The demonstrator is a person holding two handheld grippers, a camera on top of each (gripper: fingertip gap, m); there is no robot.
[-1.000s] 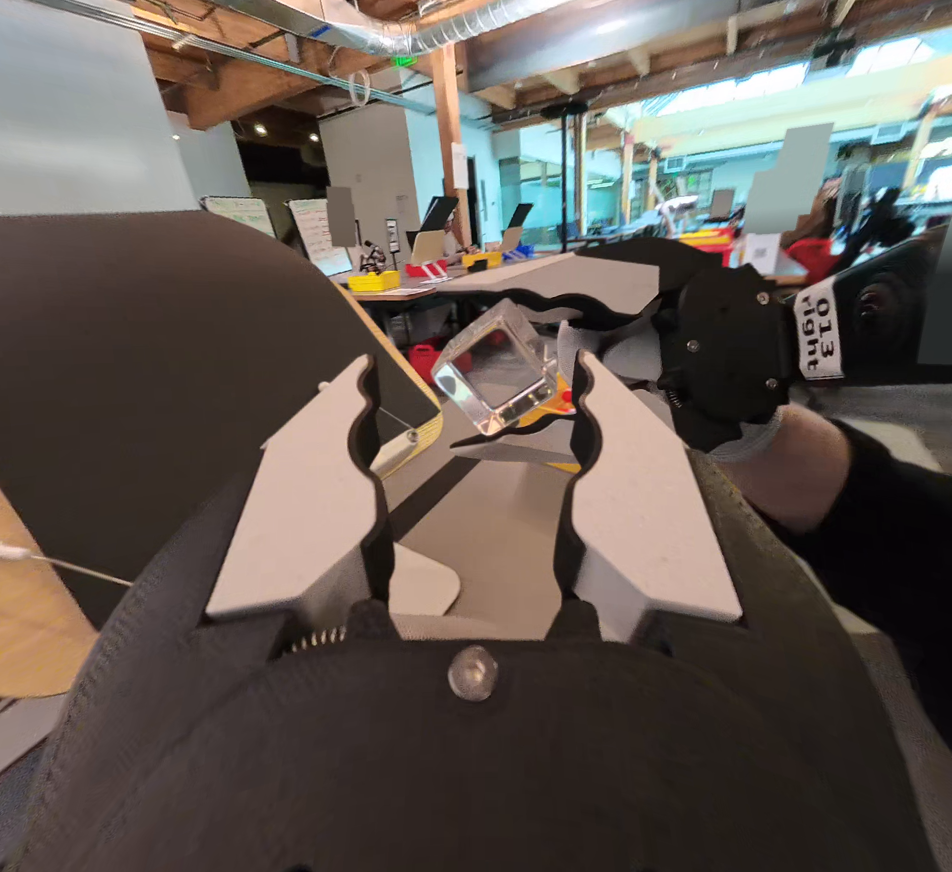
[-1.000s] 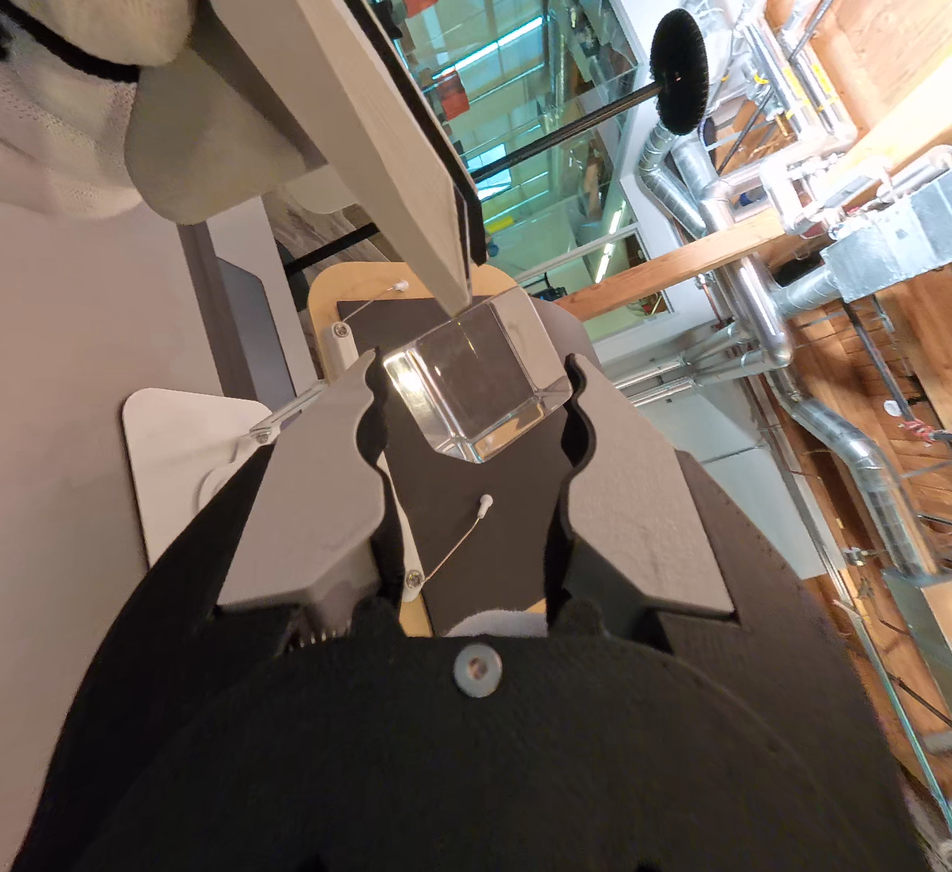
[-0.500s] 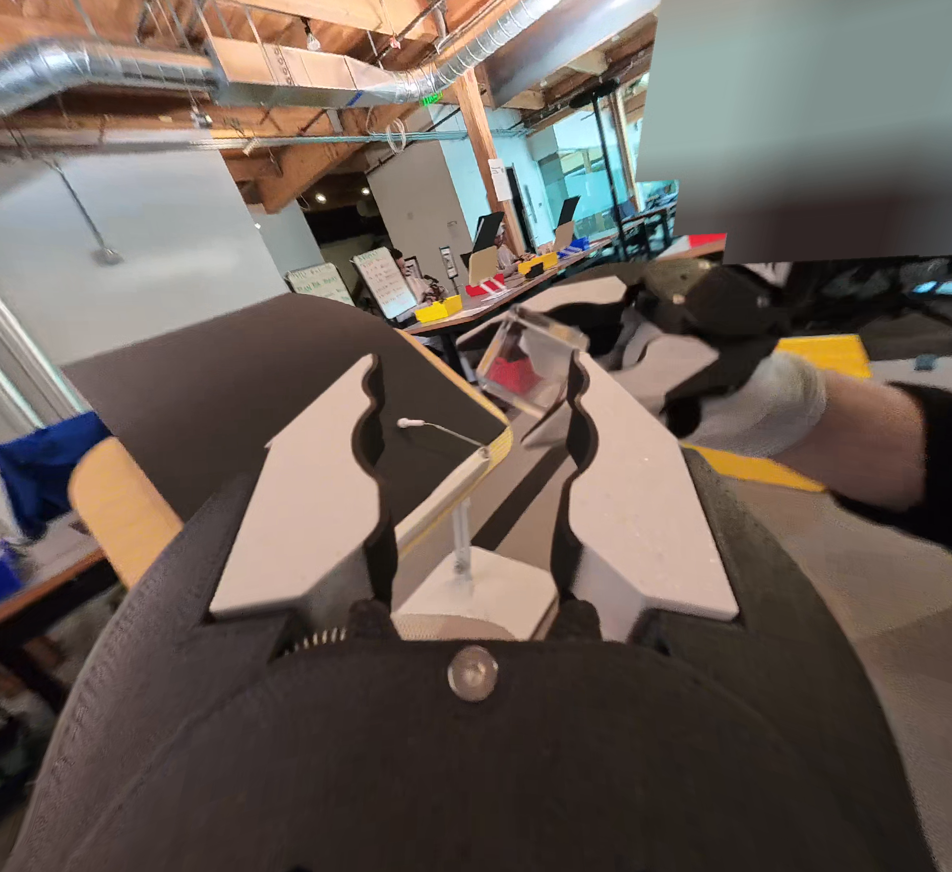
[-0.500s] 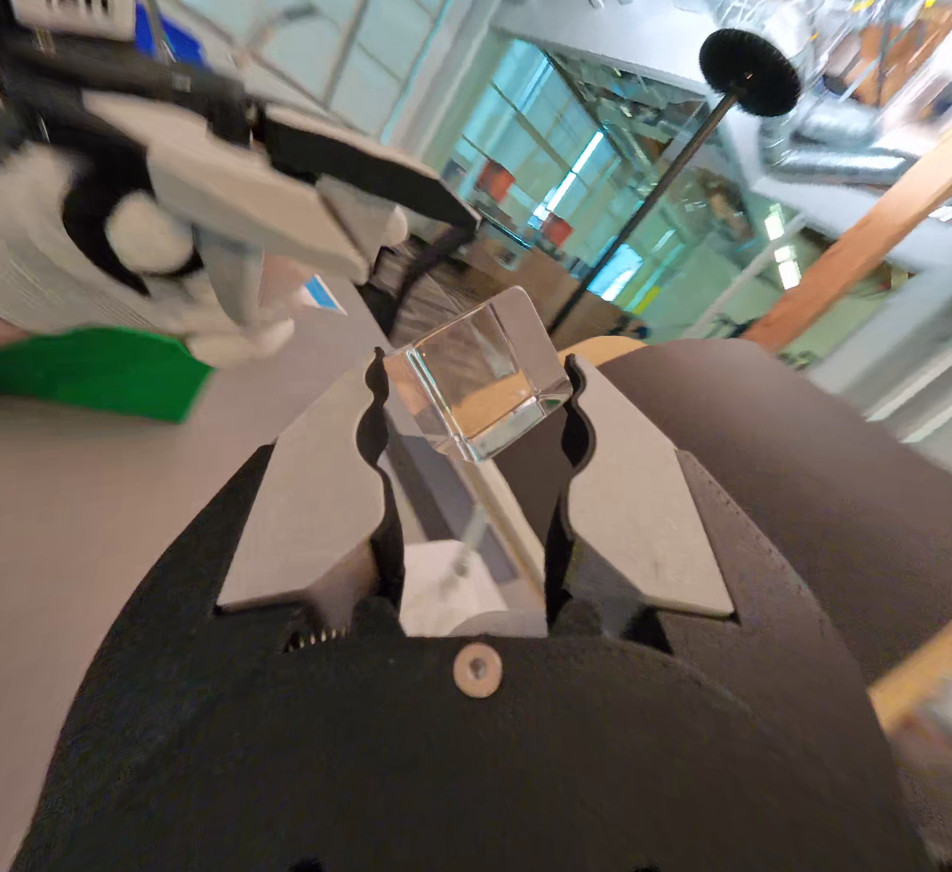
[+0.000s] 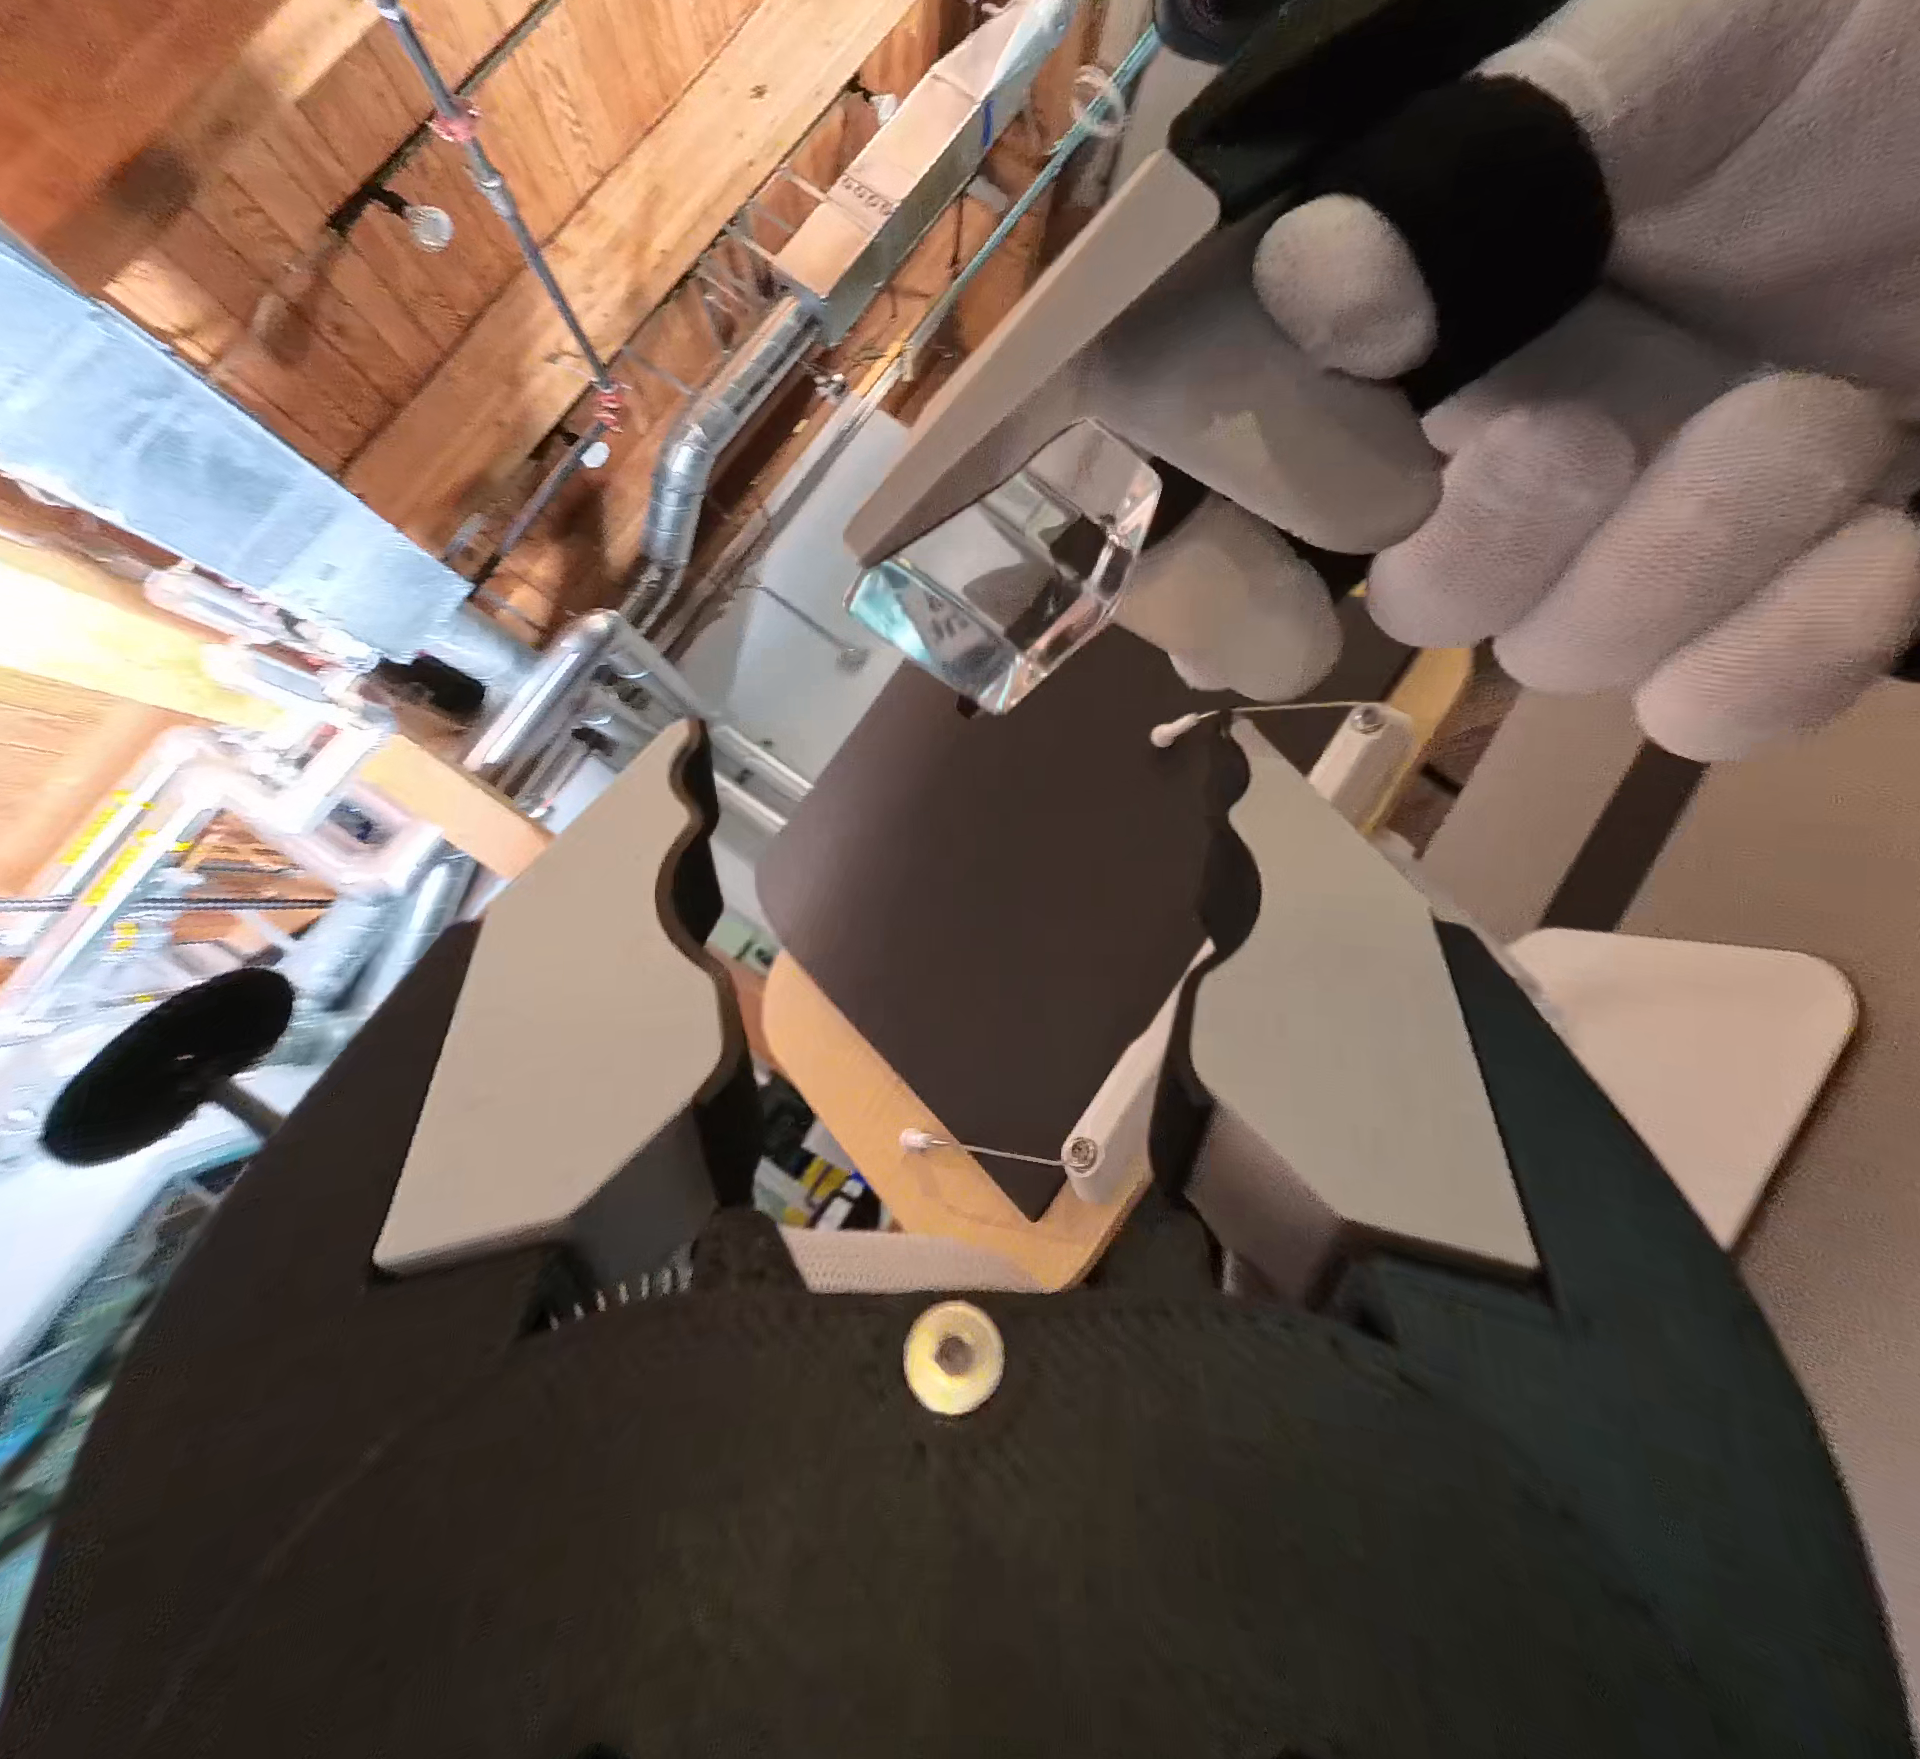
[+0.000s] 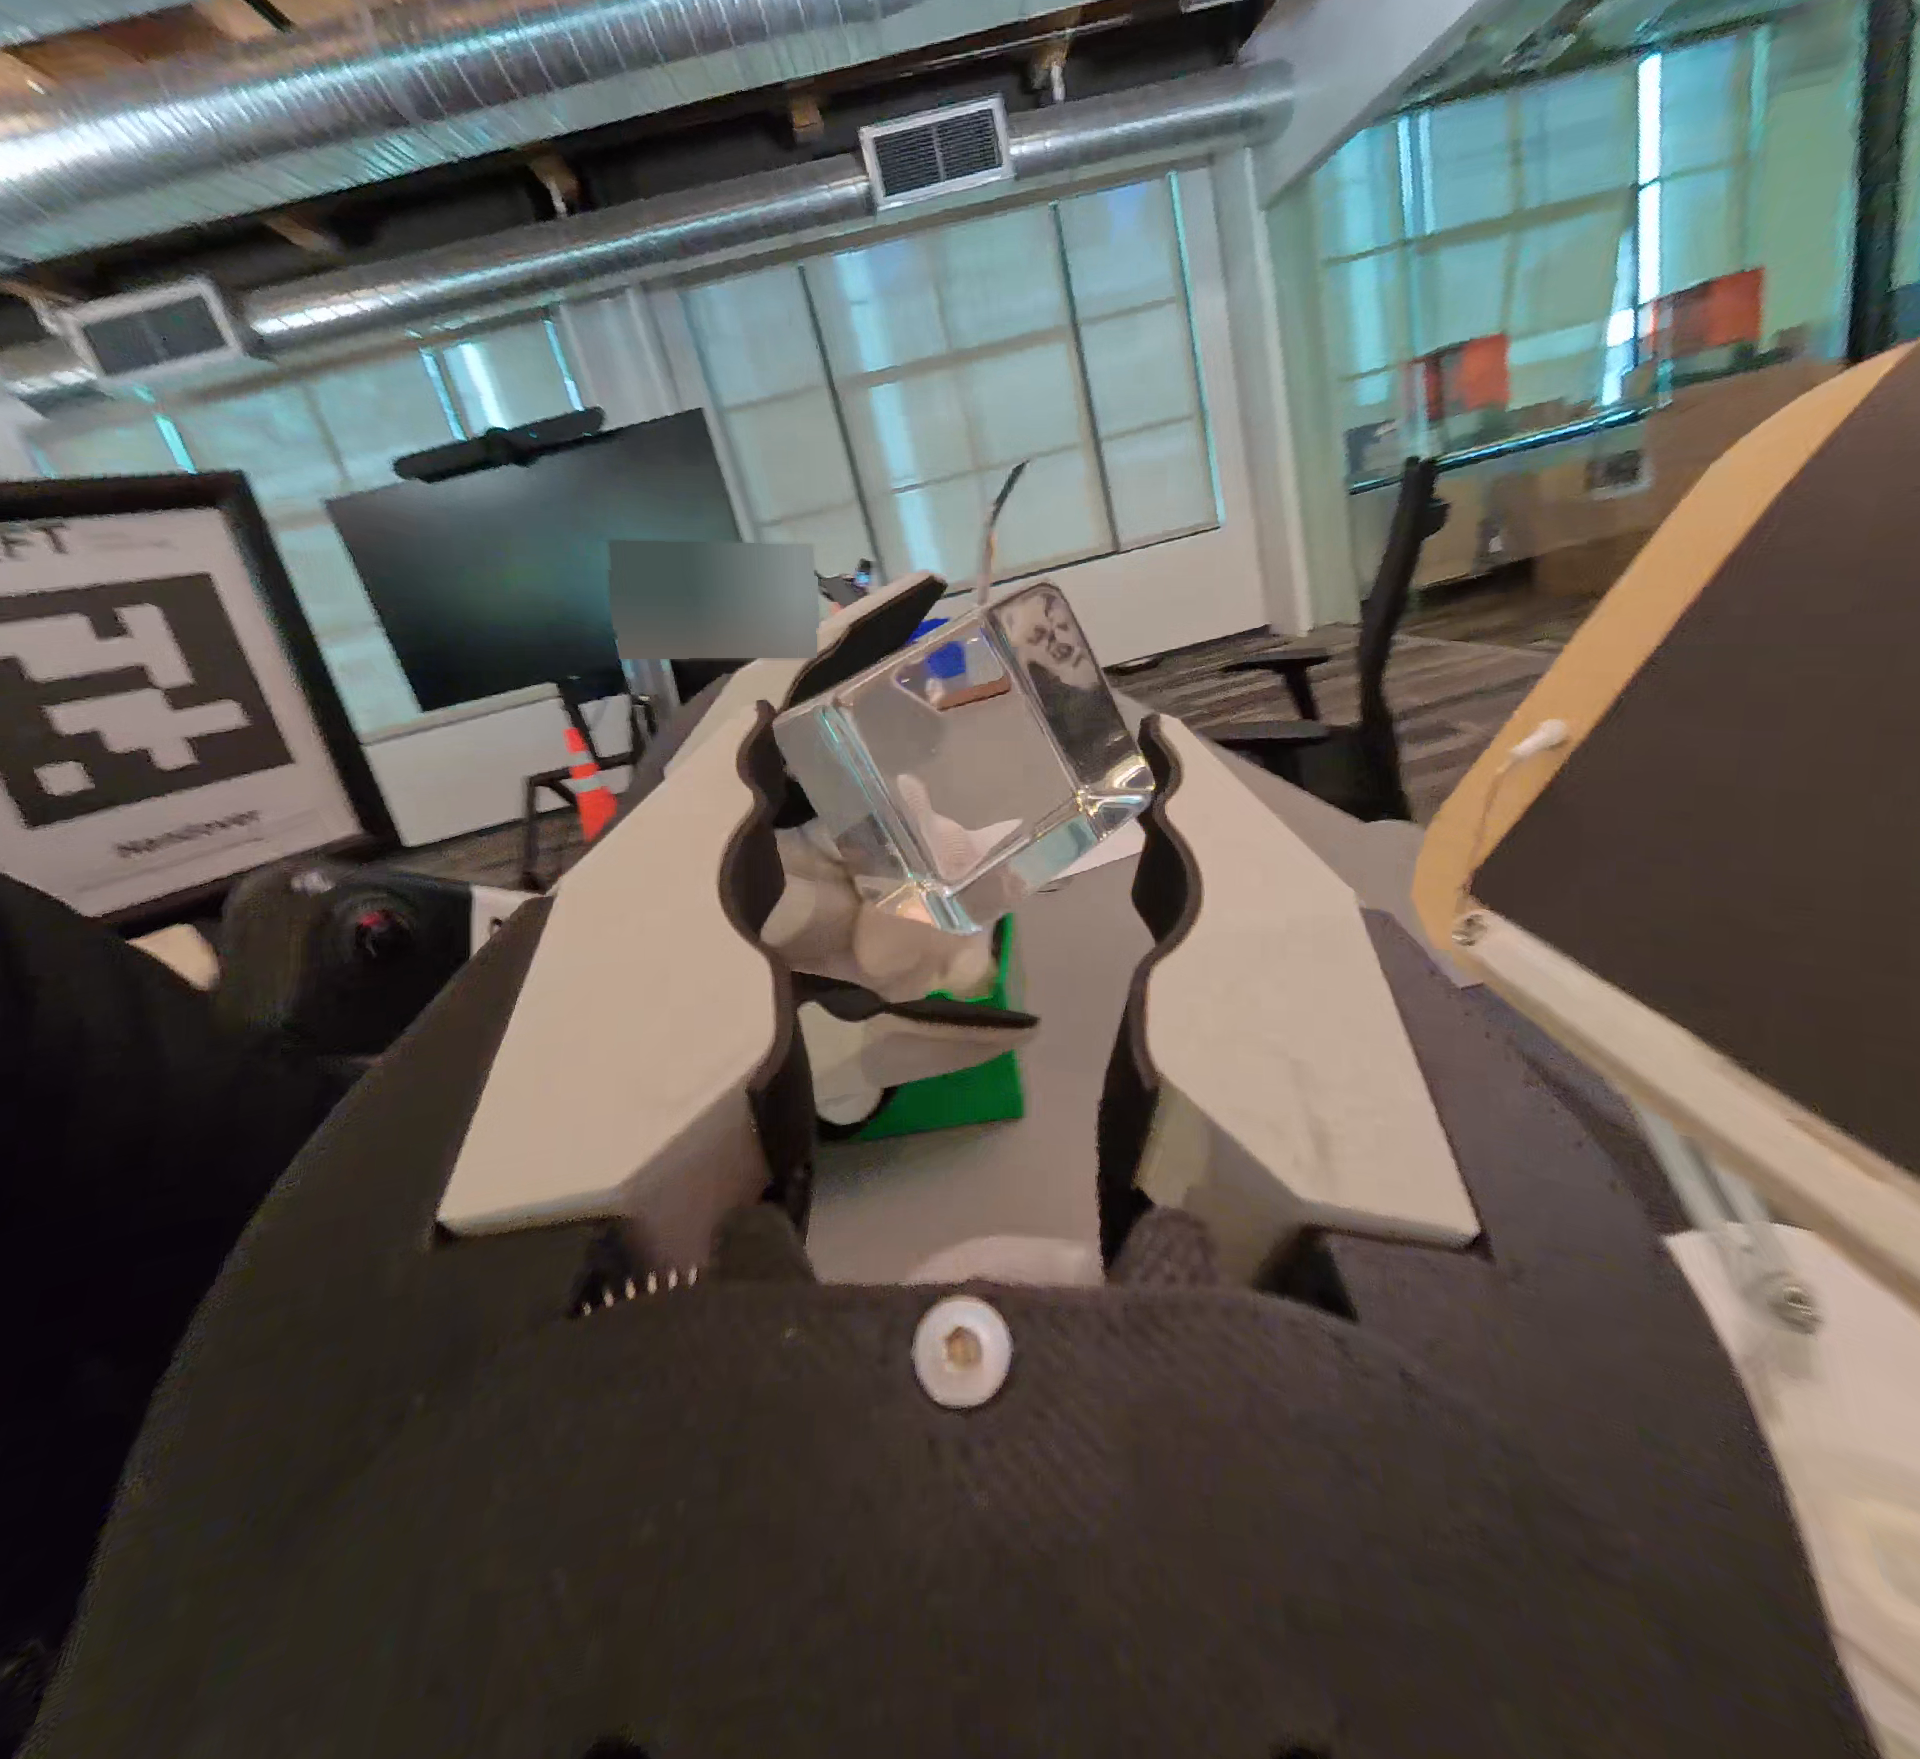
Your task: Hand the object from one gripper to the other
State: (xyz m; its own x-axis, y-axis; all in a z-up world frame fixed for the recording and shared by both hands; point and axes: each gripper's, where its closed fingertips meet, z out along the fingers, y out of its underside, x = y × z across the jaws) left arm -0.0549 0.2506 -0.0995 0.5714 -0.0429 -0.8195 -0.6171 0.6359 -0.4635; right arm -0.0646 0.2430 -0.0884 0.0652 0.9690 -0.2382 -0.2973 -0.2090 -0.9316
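Clear cube, glassy and tilted, sits pinched in the right tongs, above the empty, wide-open left tongs.

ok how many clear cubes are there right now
1. The clear cube is held in the right claw, up in the air just ahead of the open left claw. No other shows.

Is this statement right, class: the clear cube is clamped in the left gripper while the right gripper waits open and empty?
Not right: the grippers are swapped. In the right wrist view the clear cube sits clamped between the right gripper fingers. In the left wrist view the left gripper is the one open and empty, with the cube beyond its fingertips.
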